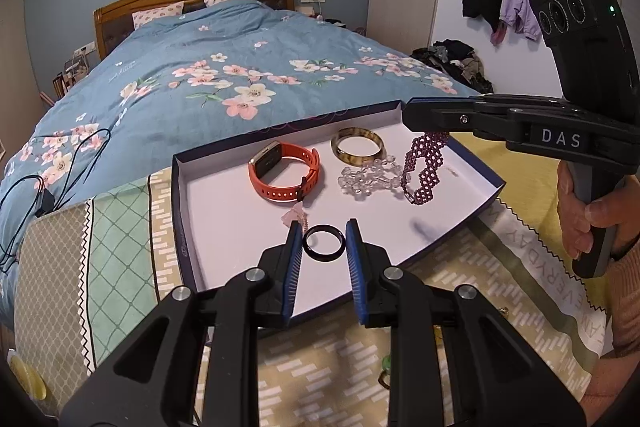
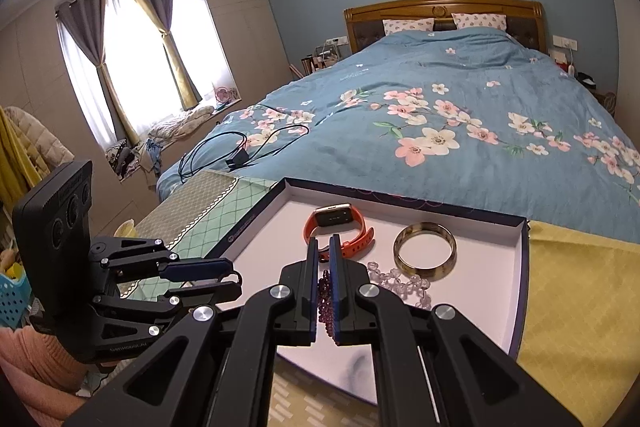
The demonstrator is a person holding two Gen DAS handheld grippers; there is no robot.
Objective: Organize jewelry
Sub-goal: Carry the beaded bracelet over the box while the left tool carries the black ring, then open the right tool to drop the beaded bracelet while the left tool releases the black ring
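A shallow dark-blue tray point(image 1: 208, 219) with a white floor lies on a patterned cloth. In it are an orange watch point(image 1: 284, 173), an amber bangle point(image 1: 357, 145) and a clear bead bracelet point(image 1: 368, 177). My left gripper point(image 1: 323, 245) is shut on a black ring point(image 1: 323, 254), held over the tray's near part. A small pink charm point(image 1: 295, 218) lies half hidden behind its left finger. My right gripper point(image 2: 323, 247) is shut on a purple beaded bracelet point(image 2: 326, 297), which hangs down to the tray floor point(image 1: 422, 167). In the right wrist view the left gripper point(image 2: 236, 277) sits left of the tray point(image 2: 520, 267).
Beyond the tray is a bed with a blue floral quilt point(image 1: 224, 67) and a black cable point(image 1: 60, 163) on it. A yellow cloth point(image 2: 580, 287) lies right of the tray. A person's hand point(image 1: 580, 219) grips the right handle. Something small and green point(image 1: 386, 363) lies under the left gripper.
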